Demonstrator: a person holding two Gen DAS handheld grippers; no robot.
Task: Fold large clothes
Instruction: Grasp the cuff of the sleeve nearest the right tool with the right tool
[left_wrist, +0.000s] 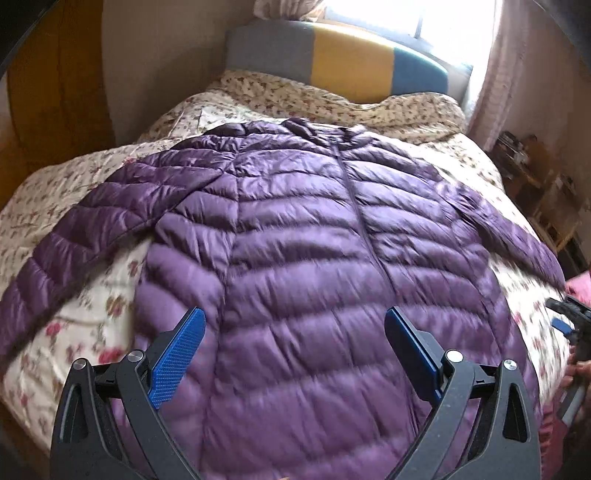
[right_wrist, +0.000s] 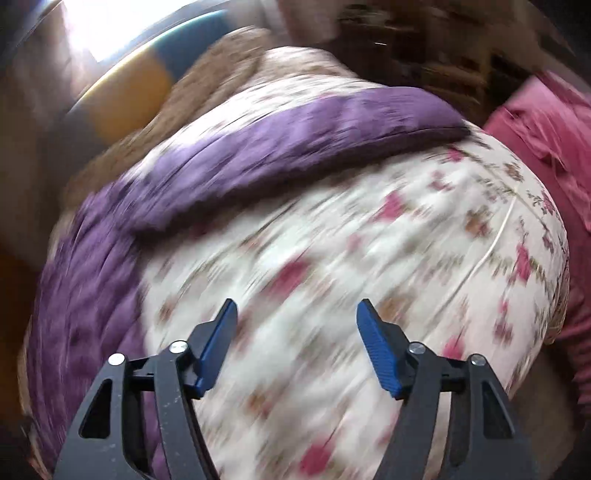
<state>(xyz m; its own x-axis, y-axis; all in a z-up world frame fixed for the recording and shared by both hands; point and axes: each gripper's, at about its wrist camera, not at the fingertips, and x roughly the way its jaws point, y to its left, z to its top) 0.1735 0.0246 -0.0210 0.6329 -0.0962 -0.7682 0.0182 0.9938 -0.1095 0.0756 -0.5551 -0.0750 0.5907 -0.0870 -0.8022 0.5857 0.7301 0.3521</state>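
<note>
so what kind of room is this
Most likely a bedroom: the purple puffer jacket lies spread on a bed with a floral quilt, a striped padded headboard behind it, and a curtained window above.

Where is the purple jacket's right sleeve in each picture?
Left wrist view: the sleeve runs down the right side of the jacket, toward the picture's right edge.
Right wrist view: the same sleeve crosses the upper middle, lying on the flowered quilt.
Shared landmark: the grey, yellow and blue headboard.
</note>
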